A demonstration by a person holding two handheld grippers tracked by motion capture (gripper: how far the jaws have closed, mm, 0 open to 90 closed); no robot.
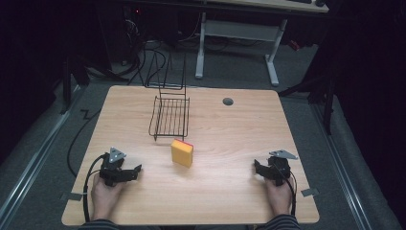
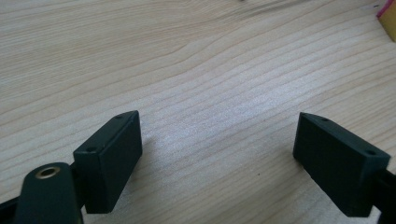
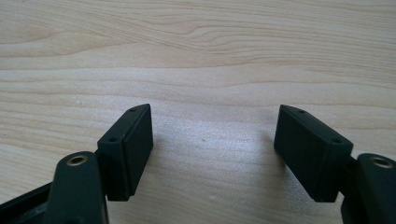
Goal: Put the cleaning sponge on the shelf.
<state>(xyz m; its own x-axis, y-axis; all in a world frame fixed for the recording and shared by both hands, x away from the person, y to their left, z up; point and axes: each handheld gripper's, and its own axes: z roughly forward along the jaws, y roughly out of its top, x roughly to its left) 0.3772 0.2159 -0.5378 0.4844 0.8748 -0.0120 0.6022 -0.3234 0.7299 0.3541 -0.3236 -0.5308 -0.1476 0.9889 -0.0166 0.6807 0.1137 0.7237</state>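
A yellow sponge (image 1: 182,153) with a pink-red top edge lies near the middle of the wooden table (image 1: 225,129). Just behind it stands a black wire rack (image 1: 169,115). My left gripper (image 1: 136,171) rests on the table at the front left, held by a hand, pointing toward the sponge, jaws apart with bare wood between them (image 2: 217,135). A corner of the sponge (image 2: 387,18) shows at the top right of the left gripper view. My right gripper (image 1: 256,168) rests at the front right, open over bare wood (image 3: 212,130).
A small round grey grommet (image 1: 228,101) sits in the table's far right part. Beyond the table's far edge stand a white desk frame (image 1: 237,33) and cables on the dark floor. Tape tabs mark the front corners (image 1: 310,192).
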